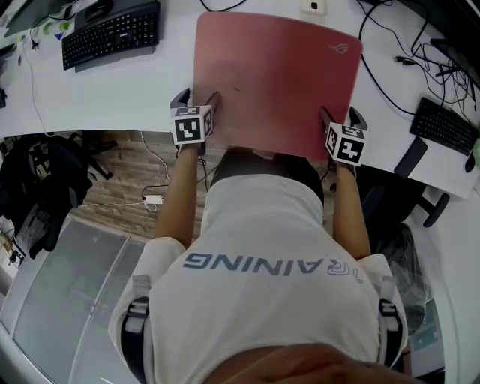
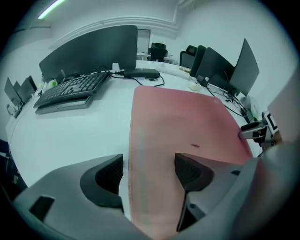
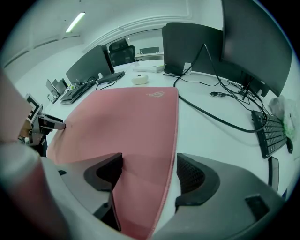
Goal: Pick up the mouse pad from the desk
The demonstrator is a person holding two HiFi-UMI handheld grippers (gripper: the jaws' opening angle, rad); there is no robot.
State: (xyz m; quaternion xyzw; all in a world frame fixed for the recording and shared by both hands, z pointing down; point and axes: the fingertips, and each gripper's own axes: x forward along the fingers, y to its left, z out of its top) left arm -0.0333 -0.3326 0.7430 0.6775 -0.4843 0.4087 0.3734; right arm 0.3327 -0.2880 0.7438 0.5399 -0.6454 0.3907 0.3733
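Observation:
A pink mouse pad (image 1: 274,82) lies flat on the white desk (image 1: 127,94), its near edge at the desk's front edge. My left gripper (image 1: 197,99) is at the pad's near left corner, open. In the left gripper view the pad's left edge (image 2: 133,154) runs between the jaws of the left gripper (image 2: 149,173), clear of both. My right gripper (image 1: 341,116) is at the near right corner, also open. In the right gripper view the pad's right edge (image 3: 171,154) passes between the jaws of the right gripper (image 3: 149,173), which do not press on it.
A black keyboard (image 1: 112,34) lies at the far left and another (image 1: 444,126) at the right. Black cables (image 1: 379,75) trail to the right of the pad. A small white device (image 1: 313,6) sits behind it. Monitors (image 3: 192,44) line the back.

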